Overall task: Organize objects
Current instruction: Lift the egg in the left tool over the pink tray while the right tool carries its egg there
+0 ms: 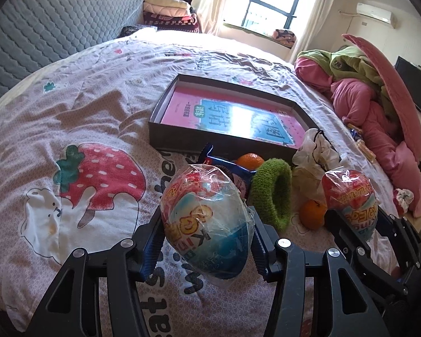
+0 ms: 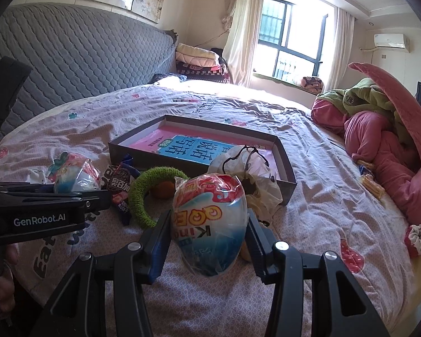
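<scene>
The left gripper (image 1: 206, 230) clamps a plastic-wrapped toy egg (image 1: 207, 219) between its pads, raised above the bedsheet (image 1: 70, 112). Beside it, the right gripper (image 2: 209, 241) grips a second wrapped egg (image 2: 210, 221) the same way, also off the sheet. Just beyond the fingertips lies a tight cluster: a green fuzzy ring (image 1: 275, 193), two oranges (image 1: 311, 214), a blue snack packet (image 1: 227, 168) and a crumpled white bag (image 1: 314, 151) that leans on the near corner of the shallow dark box (image 1: 224, 137). The box holds a pink and blue book (image 1: 232, 115) lying flat, with bare floor showing along its far wall. Left of the box the sheet lies open; to the right, pink bedding (image 1: 364, 106) crowds the mattress edge.
</scene>
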`<action>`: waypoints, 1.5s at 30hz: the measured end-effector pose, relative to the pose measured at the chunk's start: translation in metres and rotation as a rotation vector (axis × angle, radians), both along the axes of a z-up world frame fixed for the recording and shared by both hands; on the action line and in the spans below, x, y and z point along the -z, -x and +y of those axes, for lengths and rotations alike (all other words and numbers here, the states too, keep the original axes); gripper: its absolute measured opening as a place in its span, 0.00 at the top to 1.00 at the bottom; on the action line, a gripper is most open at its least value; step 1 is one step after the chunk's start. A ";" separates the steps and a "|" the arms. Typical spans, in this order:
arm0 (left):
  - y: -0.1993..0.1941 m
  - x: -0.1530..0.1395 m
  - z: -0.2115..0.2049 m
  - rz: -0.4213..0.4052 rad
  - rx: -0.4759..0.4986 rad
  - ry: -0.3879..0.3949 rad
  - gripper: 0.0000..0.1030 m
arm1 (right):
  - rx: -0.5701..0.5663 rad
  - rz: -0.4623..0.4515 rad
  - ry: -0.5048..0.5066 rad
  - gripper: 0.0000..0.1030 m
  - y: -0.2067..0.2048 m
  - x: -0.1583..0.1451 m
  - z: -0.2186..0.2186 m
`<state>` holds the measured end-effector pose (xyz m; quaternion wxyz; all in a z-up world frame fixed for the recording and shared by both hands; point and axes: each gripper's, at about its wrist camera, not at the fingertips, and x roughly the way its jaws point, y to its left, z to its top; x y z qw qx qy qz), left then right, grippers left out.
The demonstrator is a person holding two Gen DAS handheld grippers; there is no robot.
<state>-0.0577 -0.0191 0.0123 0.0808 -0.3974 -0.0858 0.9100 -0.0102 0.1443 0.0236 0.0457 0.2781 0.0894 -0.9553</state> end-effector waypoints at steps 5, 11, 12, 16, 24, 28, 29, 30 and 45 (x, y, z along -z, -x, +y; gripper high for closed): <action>0.006 -0.012 0.006 0.029 -0.008 0.006 0.45 | 0.006 0.025 0.008 0.52 0.004 -0.010 0.005; 0.016 -0.028 0.012 0.077 -0.006 0.032 0.45 | 0.027 0.062 0.013 0.52 0.014 -0.025 0.015; 0.019 -0.029 0.013 0.079 -0.004 0.033 0.45 | 0.027 0.067 0.012 0.52 0.016 -0.028 0.016; 0.030 -0.034 0.019 0.094 0.006 0.046 0.45 | 0.023 0.083 0.005 0.52 0.030 -0.034 0.018; 0.053 -0.040 0.023 0.106 0.006 0.060 0.45 | 0.035 0.091 0.001 0.52 0.052 -0.037 0.018; 0.063 -0.046 0.024 0.121 0.008 0.063 0.45 | 0.039 0.096 0.003 0.52 0.061 -0.040 0.019; 0.067 -0.047 0.024 0.122 0.010 0.066 0.45 | 0.040 0.097 0.000 0.52 0.063 -0.040 0.019; 0.070 -0.048 0.024 0.125 0.010 0.067 0.45 | 0.042 0.097 -0.003 0.52 0.066 -0.040 0.019; 0.117 -0.056 0.034 0.137 0.025 0.104 0.45 | 0.045 0.117 -0.009 0.52 0.105 -0.052 0.023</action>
